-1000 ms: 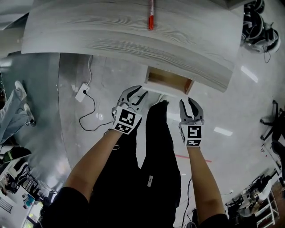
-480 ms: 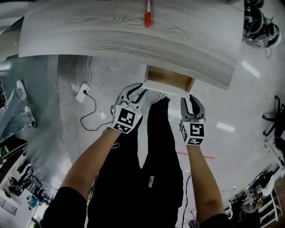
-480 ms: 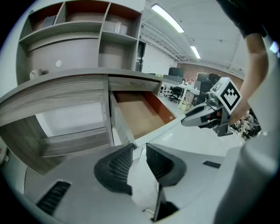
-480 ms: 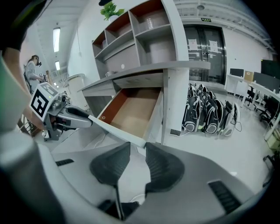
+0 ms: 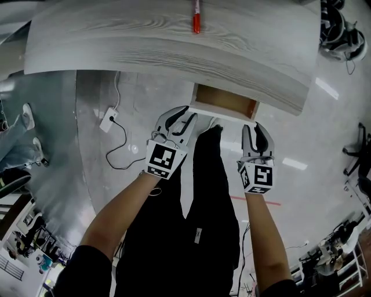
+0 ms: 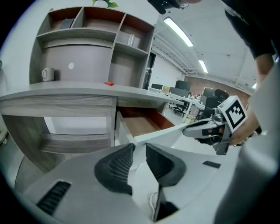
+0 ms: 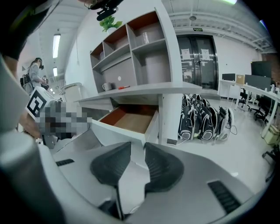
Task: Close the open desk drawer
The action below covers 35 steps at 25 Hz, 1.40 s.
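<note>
The open drawer (image 5: 223, 100) sticks out from under the pale wood desk (image 5: 145, 40), showing a brown, empty inside (image 6: 142, 122) (image 7: 129, 120). My left gripper (image 5: 179, 116) (image 6: 140, 148) is just before the left corner of the drawer's white front. My right gripper (image 5: 255, 129) (image 7: 138, 148) hangs by the right corner. On both, the jaws have just been closing and now stand a narrow gap apart, with nothing pinched between the pads. I cannot tell whether either gripper touches the drawer front.
A red marker (image 5: 196, 17) lies on the desk top. A shelf unit with a mug (image 6: 48, 73) stands on the desk. A white power strip with a cable (image 5: 108, 120) lies on the floor at the left. Backpacks (image 7: 205, 122) are stacked right of the desk.
Both grippers have risen a little and sit slightly nearer the drawer front. Their jaws look narrower than before. The drawer stands out as far as it did.
</note>
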Each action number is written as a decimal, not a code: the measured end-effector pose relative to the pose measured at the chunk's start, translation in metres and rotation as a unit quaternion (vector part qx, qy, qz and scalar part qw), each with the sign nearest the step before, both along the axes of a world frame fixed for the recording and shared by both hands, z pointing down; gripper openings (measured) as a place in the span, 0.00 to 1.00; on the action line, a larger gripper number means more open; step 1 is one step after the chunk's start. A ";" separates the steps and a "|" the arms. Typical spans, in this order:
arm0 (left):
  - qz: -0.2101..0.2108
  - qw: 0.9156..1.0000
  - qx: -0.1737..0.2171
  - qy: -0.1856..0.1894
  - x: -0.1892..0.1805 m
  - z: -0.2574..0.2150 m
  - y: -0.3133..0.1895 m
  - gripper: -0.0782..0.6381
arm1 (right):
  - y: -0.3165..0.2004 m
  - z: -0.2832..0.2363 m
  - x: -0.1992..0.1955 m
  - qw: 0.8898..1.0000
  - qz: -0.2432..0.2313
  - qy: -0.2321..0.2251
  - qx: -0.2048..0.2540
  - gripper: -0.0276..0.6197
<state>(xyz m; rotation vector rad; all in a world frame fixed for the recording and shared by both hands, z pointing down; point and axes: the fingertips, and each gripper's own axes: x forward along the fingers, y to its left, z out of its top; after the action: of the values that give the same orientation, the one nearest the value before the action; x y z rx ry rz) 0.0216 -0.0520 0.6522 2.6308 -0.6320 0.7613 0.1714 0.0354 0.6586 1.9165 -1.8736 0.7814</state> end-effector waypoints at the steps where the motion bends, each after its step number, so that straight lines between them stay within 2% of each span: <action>1: -0.005 1.000 0.001 0.003 0.000 -0.003 -0.002 0.25 | -0.002 -0.003 0.001 1.000 0.003 0.002 0.006 0.22; 15: -0.040 0.999 0.010 0.006 0.007 -0.007 -0.024 0.25 | -0.020 -0.006 0.005 1.000 0.015 0.012 0.017 0.22; 21: -0.034 0.999 0.022 0.008 0.020 -0.009 -0.042 0.25 | -0.040 -0.007 0.019 0.999 0.028 0.011 0.025 0.22; 35: -0.063 0.997 0.037 0.011 0.043 -0.009 -0.079 0.25 | -0.079 -0.008 0.042 0.999 0.006 0.025 0.047 0.22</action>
<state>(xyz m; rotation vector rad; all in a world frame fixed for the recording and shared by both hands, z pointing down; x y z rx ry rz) 0.0644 -0.1309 0.6435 2.6317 -0.8267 0.6825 0.2131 -0.0435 0.6507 1.9865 -1.9016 0.6525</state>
